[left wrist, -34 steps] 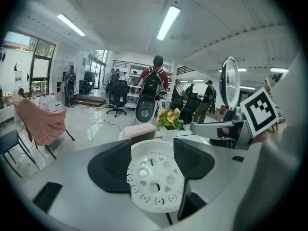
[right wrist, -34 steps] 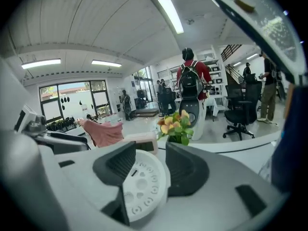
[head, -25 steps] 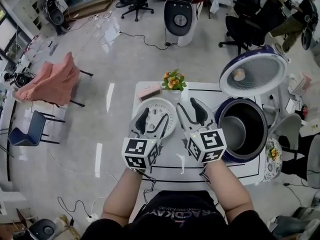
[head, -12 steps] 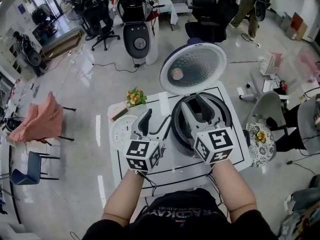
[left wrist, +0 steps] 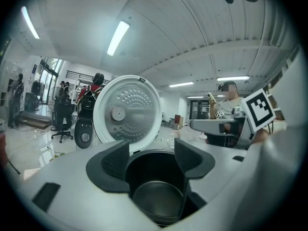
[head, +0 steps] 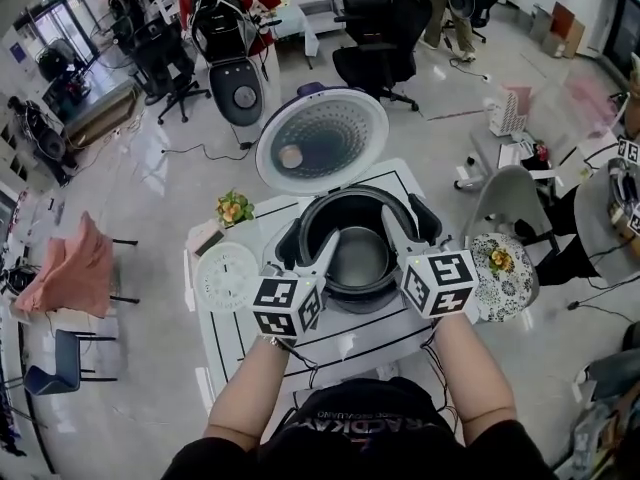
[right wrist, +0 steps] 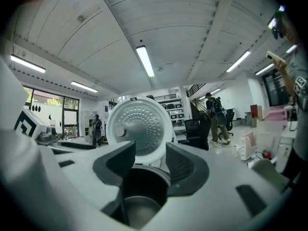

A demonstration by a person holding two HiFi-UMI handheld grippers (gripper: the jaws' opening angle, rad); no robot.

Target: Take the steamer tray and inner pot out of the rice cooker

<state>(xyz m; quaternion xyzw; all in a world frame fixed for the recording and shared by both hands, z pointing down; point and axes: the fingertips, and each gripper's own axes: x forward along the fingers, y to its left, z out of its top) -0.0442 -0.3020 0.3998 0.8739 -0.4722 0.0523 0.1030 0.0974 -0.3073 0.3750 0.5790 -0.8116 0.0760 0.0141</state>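
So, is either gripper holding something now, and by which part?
Nothing is held. The left gripper and right gripper are both open, fingers apart, close to the pot.

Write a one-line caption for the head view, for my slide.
Open left gripper and open right gripper hover at the inner pot in the open cooker; the steamer tray lies beside it.

The dark round inner pot looks like dull, smooth metal; the round perforated lid plate is shinier metal; the white table is smooth.
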